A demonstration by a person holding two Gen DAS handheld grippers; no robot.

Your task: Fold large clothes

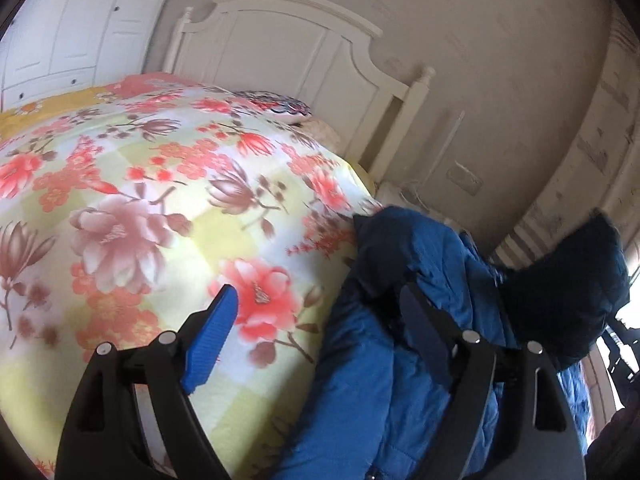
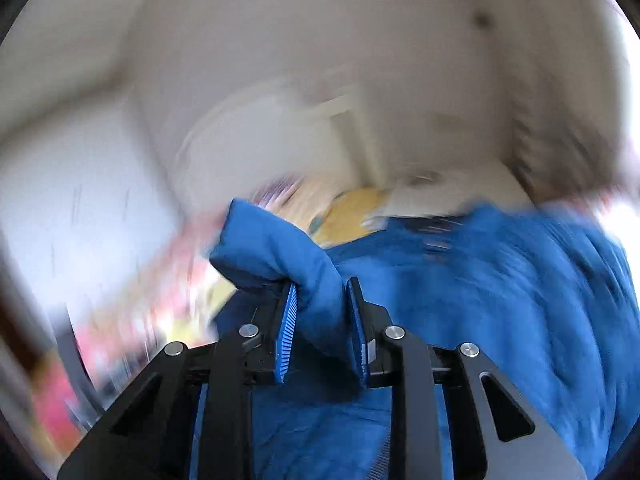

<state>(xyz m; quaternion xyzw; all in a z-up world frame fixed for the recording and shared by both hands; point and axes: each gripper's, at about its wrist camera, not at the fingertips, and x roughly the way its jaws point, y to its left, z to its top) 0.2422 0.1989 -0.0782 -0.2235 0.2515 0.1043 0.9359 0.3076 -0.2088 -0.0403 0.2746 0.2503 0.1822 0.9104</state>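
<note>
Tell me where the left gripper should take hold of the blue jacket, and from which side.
Grip the jacket at its near puffy edge beside the floral blanket, coming from the blanket side. The left gripper stands open there, and that edge lies free to pinch.

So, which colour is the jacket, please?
Blue jacket, clearest in the right wrist view.

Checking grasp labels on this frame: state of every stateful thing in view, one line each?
left gripper: open, jaws wide, jacket fabric lying against one finger, not pinched.
right gripper: shut on a padded fold of the jacket.
blue jacket: unfolded, bunched, partly lifted off the bed.
floral quilt: spread flat over the bed.
wardrobe doors: closed.
</note>
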